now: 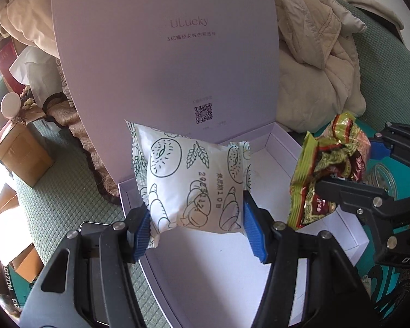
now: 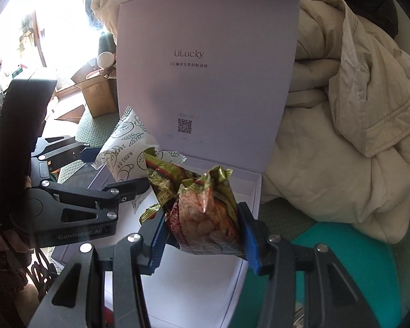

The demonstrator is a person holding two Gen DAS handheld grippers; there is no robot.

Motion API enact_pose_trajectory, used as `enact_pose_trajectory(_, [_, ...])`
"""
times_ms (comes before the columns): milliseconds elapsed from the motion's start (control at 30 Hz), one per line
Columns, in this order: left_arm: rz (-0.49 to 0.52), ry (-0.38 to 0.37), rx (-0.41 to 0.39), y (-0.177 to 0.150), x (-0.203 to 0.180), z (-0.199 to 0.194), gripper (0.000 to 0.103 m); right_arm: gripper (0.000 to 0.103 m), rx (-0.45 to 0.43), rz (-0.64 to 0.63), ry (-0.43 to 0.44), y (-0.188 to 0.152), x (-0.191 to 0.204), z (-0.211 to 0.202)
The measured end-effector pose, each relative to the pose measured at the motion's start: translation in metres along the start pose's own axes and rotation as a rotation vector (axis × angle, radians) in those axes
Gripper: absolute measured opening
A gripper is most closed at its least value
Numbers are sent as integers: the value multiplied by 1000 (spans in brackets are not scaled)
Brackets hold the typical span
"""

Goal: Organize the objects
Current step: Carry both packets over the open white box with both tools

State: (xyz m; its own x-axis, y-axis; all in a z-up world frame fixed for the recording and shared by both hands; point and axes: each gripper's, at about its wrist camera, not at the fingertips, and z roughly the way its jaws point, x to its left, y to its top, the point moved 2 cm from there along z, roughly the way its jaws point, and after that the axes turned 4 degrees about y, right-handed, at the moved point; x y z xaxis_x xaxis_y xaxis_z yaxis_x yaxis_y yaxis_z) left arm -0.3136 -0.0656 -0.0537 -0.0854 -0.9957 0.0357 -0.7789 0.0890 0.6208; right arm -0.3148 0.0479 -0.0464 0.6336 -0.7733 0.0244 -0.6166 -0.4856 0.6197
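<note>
My left gripper [image 1: 196,218] is shut on a white bread packet [image 1: 188,183] printed with green pastry drawings, held above the open lilac box [image 1: 352,235]. The box's lid [image 1: 164,54] stands upright behind, printed "ULucky". My right gripper [image 2: 202,229] is shut on a crumpled green and red snack bag [image 2: 202,210], also held over the box floor [image 2: 205,287]. In the left wrist view the snack bag [image 1: 328,169] hangs at the right in the right gripper's fingers [image 1: 350,191]. In the right wrist view the bread packet [image 2: 123,147] shows at the left in the left gripper.
The box sits on a green quilted sofa [image 1: 68,180]. A beige padded jacket [image 2: 355,125] lies heaped to the right of the lid. A brown cardboard box [image 1: 22,155] and red box [image 1: 5,63] stand at the left. A teal item [image 2: 355,259] lies right of the box.
</note>
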Motion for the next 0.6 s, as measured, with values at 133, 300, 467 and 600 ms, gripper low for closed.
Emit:
enact_pose_trajectory(133, [-16,-10,22,-4,2,14,57,49,28,2,-16,3,-7,15])
enact_pose_trajectory(300, [26,13,32,-3,-4,25,57,49,62,18,-23,4,-12,32])
enact_pose_trajectory(467, [49,46,37,-7,-5,28,56,49,94,18,-30,6,-16,48])
enact_pose_trajectory(600, [42,48,43,-8,-3,30,52,49,114,22,-23,6,-17,59])
